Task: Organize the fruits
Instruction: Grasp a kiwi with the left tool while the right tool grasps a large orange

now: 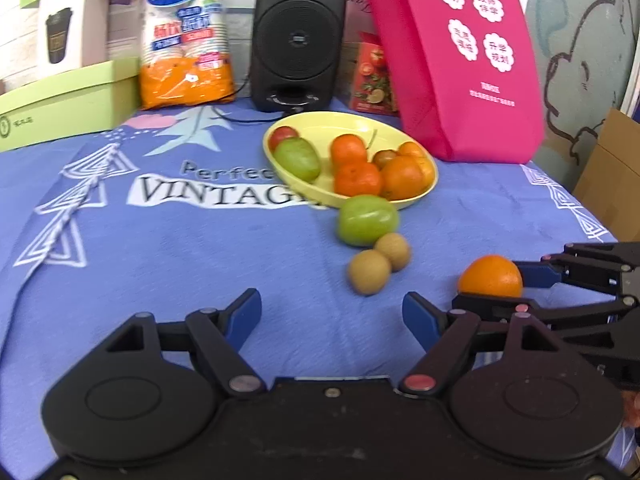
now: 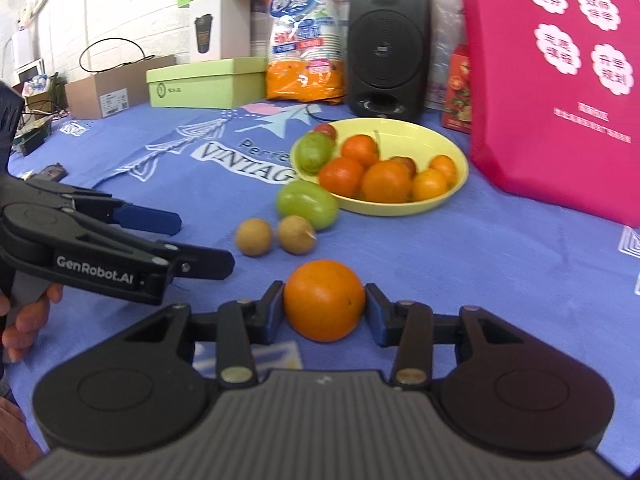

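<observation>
A yellow bowl (image 1: 320,122) (image 2: 448,148) on the blue cloth holds several oranges, a green fruit and small red fruits. In front of it lie a green fruit (image 1: 367,220) (image 2: 307,204) and two brown kiwis (image 1: 369,272) (image 2: 253,237). My right gripper (image 2: 325,308) is shut on an orange (image 2: 325,300) (image 1: 490,277) low over the cloth. My left gripper (image 1: 332,314) is open and empty, just left of the orange; it also shows in the right wrist view (image 2: 176,240).
A black speaker (image 1: 298,34), an orange-and-white packet (image 1: 186,36), green boxes (image 1: 68,100) and a pink bag (image 1: 460,60) stand behind the bowl. The table's right edge (image 1: 592,216) and a cardboard box lie beyond the bag.
</observation>
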Demonstrator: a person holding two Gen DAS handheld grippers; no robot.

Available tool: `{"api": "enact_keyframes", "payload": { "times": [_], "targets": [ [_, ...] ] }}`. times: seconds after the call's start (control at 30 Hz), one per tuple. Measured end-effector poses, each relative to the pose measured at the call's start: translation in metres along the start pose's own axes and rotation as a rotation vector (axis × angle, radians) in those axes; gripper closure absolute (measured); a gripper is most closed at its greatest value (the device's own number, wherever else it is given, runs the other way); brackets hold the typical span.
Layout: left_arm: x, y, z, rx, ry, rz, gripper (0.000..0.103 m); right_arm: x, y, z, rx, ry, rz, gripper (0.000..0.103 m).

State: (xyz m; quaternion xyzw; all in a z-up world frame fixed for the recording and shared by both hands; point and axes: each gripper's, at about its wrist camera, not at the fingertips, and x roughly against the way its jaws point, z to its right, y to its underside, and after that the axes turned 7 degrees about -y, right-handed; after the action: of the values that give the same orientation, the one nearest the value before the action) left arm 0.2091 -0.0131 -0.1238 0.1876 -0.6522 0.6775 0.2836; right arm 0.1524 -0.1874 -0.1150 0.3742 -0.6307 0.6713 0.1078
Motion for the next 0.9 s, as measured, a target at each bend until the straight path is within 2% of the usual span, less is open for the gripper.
{"api": "enact_keyframes", "payload": {
  "times": [0.1, 0.2, 0.27, 0.5, 0.57, 0.73, 0.9],
  "targets": [
    [-0.007, -0.003, 0.007, 0.008, 0.029, 0.005, 0.032, 0.001, 0.002, 0.004, -0.005, -0.003, 0.001, 0.061],
    [-0.014, -0.005, 0.013, -0.011, 0.018, 0.007, 0.041, -0.001, 0.003, 0.002, 0.004, 0.001, -0.008, 0.061],
    [-0.018, -0.007, 0.015, -0.021, 0.012, 0.01, 0.05, -0.001, 0.003, 0.001, 0.007, 0.003, -0.009, 0.061],
    [-0.026, -0.012, 0.012, -0.024, 0.025, 0.009, 0.069, -0.003, 0.003, 0.002, -0.001, 0.002, -0.011, 0.058],
    [-0.025, -0.012, 0.012, -0.024, 0.042, 0.008, 0.079, -0.003, 0.003, 0.003, -0.004, 0.003, -0.011, 0.057],
    [-0.022, -0.01, 0.013, -0.033, 0.039, 0.011, 0.079, -0.004, 0.004, 0.005, -0.016, 0.003, -0.01, 0.053],
    [-0.016, -0.008, 0.011, -0.014, 0.059, 0.007, 0.079, -0.003, 0.004, 0.006, -0.017, -0.005, -0.005, 0.056]
  ]
}}
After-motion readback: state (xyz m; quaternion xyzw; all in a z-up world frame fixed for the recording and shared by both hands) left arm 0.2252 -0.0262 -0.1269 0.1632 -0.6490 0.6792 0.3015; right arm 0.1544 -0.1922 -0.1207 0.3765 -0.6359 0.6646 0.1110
